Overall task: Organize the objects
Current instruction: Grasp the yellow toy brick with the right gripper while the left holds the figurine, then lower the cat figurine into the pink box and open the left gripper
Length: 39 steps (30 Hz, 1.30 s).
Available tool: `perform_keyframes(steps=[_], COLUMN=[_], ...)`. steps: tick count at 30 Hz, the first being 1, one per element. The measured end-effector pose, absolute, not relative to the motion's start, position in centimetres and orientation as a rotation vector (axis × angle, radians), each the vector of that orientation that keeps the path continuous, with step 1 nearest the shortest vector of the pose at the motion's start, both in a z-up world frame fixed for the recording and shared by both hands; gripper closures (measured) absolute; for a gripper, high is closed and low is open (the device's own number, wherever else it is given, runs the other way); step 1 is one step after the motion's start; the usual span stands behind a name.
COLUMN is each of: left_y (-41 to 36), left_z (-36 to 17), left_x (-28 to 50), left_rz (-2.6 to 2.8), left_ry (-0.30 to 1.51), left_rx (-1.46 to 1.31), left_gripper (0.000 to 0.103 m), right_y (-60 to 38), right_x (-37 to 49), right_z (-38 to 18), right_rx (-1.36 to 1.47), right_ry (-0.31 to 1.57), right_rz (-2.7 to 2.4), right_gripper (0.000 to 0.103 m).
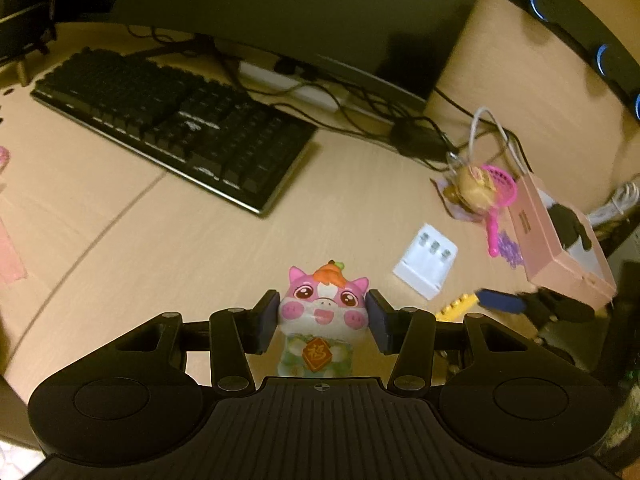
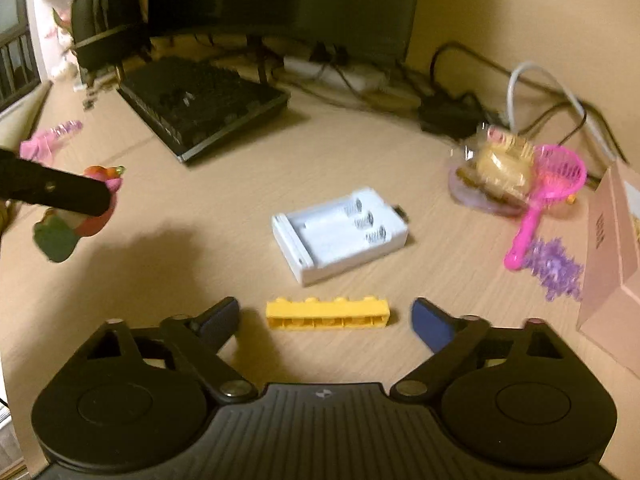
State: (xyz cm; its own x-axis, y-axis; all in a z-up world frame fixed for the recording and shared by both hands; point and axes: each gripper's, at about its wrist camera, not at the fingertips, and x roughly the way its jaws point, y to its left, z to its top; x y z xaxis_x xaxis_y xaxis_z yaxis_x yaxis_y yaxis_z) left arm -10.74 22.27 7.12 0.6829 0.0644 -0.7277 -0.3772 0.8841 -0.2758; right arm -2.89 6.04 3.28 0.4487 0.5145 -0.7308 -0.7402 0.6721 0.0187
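Nearest the left wrist camera, the left gripper [image 1: 322, 316] was clamped on a pink pig toy [image 1: 323, 312], one pad against each cheek, the toy upright and facing the lens. From the right wrist view the same toy [image 2: 86, 216] appeared at far left, lifted off the desk [image 2: 200, 264] with its shadow beneath.

Right gripper [image 2: 325, 320]: fingers spread apart, straddling a yellow brick [image 2: 328, 312] lying flat on the desk. Neither finger touched the brick; a gap showed at each end.

Just beyond the brick lay a white battery case [image 2: 340, 232], open side up, three springs visible. Right of it: a pink scoop [image 2: 540, 200] whose bowl leaned against a wrapped bun [image 2: 500, 168], with a purple cluster [image 2: 554, 266] beside the handle tip. A pink box [image 2: 612, 248] stood at the right edge, touching or just beside the purple cluster; could not tell which.

Far side: black keyboard [image 1: 172, 128] at an angle, a monitor [image 1: 280, 12] behind it, cables [image 1: 360, 108] and a white power strip [image 1: 296, 84] under the monitor.
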Motion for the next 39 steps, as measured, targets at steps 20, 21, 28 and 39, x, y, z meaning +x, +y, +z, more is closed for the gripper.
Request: perform_keyframes(steps=[20,21,28,39], left_y=[2.8,2.0,-1.2,-5.3], left_z=[5.8,6.0,10.9,7.6], left_x=[-3.6,-3.3,2.5,14.8], left_rz=[-0.208,-0.237,-0.3,-0.341], left_ry=[0.893,0.885,0.721,0.737], left_rx=[-0.224,-0.212,-0.153,-0.157], left_gripper=[0.051,0.051,0.051,0.05], right_y=[-14.6,-15.8,-20.4,-21.8], right_x=[-7.6,-7.8,-9.4,-10.4], right_z=[6.7,6.8,8.5,7.8], right_rx=[-0.257,-0.245,-0.162,-0.118], right_ry=[0.733,0.729,0.668,0.7], right_rz=[0.414,0.394,0.292,0.259], right_gripper=[0.04,0.04,0.04,0.04])
